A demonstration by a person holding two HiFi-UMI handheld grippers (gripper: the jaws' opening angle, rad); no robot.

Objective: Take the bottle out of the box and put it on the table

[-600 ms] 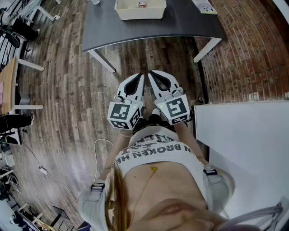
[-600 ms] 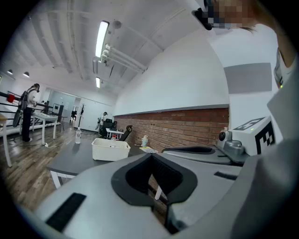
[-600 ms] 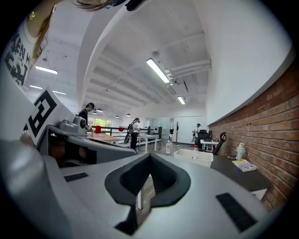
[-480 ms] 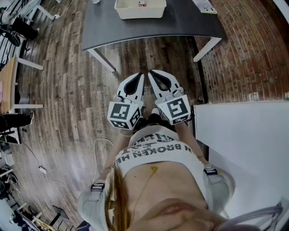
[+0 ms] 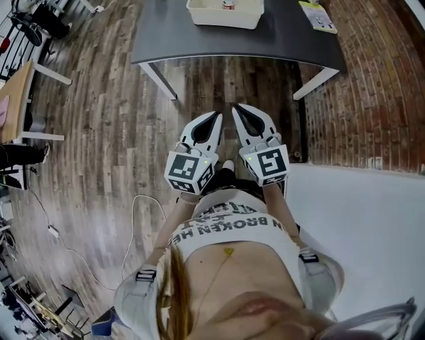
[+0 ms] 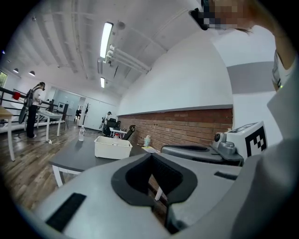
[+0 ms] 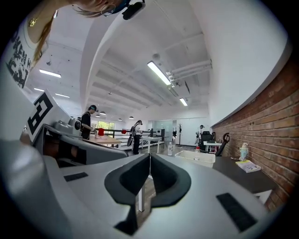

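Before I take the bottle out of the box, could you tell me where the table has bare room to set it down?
The table is bare left of the white box, toward its near left corner, and along the near edge in front of the box. A narrower gap separates box and booklet; that right end is the crowded part.

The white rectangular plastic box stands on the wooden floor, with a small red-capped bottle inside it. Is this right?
No. The white rectangular plastic box stands on the dark grey table, not on the wooden floor, as the head view shows. The small red-capped bottle is indeed inside it.
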